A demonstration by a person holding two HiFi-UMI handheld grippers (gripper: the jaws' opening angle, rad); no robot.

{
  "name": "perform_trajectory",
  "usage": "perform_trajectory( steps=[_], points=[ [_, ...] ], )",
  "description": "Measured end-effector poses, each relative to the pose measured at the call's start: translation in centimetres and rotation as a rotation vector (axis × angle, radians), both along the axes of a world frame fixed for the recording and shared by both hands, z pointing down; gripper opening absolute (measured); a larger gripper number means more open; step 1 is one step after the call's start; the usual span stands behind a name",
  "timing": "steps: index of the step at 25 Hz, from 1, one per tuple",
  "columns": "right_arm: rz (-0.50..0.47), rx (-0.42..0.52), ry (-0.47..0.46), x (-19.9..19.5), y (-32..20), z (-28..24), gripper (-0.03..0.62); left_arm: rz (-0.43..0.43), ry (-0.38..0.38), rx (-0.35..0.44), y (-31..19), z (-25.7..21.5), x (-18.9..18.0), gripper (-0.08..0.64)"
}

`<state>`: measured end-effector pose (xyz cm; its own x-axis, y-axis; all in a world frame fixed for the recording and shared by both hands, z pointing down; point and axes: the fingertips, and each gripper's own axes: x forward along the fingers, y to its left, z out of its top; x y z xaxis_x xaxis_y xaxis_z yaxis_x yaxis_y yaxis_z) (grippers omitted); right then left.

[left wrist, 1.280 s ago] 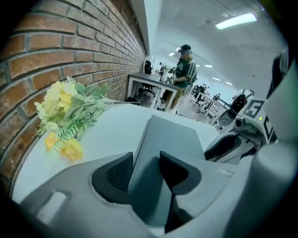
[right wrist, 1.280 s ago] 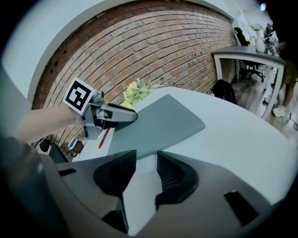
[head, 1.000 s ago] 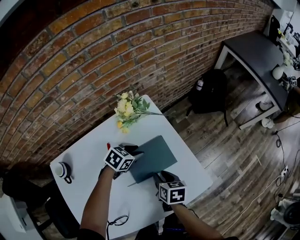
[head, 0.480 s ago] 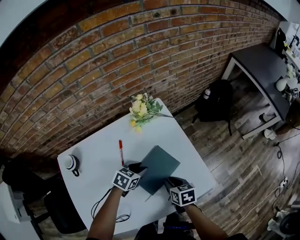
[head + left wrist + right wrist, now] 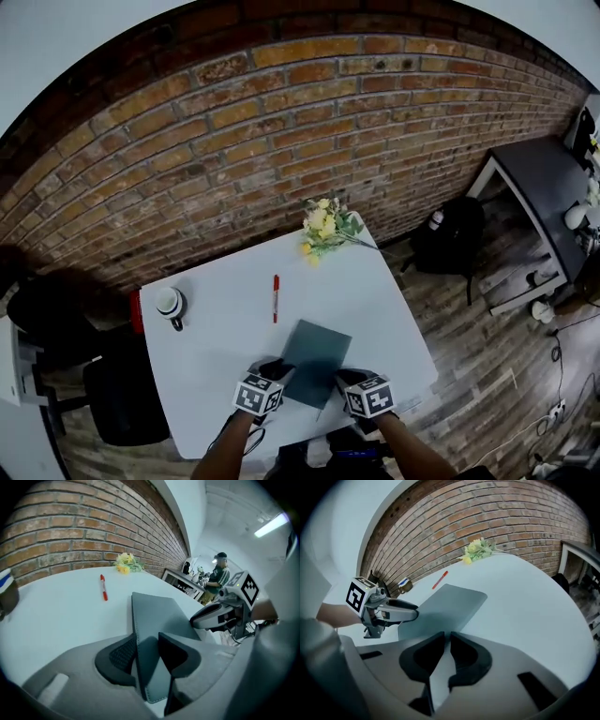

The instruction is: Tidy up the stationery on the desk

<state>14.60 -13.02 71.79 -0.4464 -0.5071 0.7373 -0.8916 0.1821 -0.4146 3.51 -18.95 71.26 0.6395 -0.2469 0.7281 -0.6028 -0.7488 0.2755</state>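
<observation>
A dark grey-green notebook is lying flat near the front edge of a white table, turned slightly so its corners are pointing outward. It is looking thin, light and fairly stiff, with a smooth cover that is probably a little slippery. The near corners are likely the best places to take hold of it, one on each side, so that it is not sagging or swinging.

The left gripper is reaching the notebook's corner at about 8 o'clock. In the left gripper view, the notebook's edge is standing upright between the jaws, which have just been closing and are appearing to clamp on it.

The right gripper is meeting the corner at about 4 o'clock. In the right gripper view, its jaws have just been closing and are now sitting nearly together, pinching a thin pale edge of the notebook between the pads.

A red pen is lying apart from the notebook at about 11 o'clock. A bunch of yellow flowers is resting at the far edge at 12 o'clock.
</observation>
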Motion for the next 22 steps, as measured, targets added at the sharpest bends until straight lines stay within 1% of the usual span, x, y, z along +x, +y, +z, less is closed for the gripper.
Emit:
perform_trajectory(
  steps=[5,12,19,22],
  points=[
    [-0.079,0.006,0.030,-2.1,-0.6,0.0,0.037,-0.097,0.010,-0.016,2.6,0.0,-3.3,0.153],
    [-0.167,0.021,0.071,-4.7,-1.7,0.1,0.028,-0.211,0.021,-0.034,4.9,0.0,-6.5,0.149],
    [-0.225,0.048,0.090,-6.4,-3.7,-0.7,0.023,-0.286,0.038,-0.045,5.4,-0.4,-8.0,0.147],
    [-0.237,0.055,0.099,-6.5,-3.8,-0.7,0.023,-0.292,0.032,-0.028,5.6,-0.7,-8.3,0.147]
  ],
)
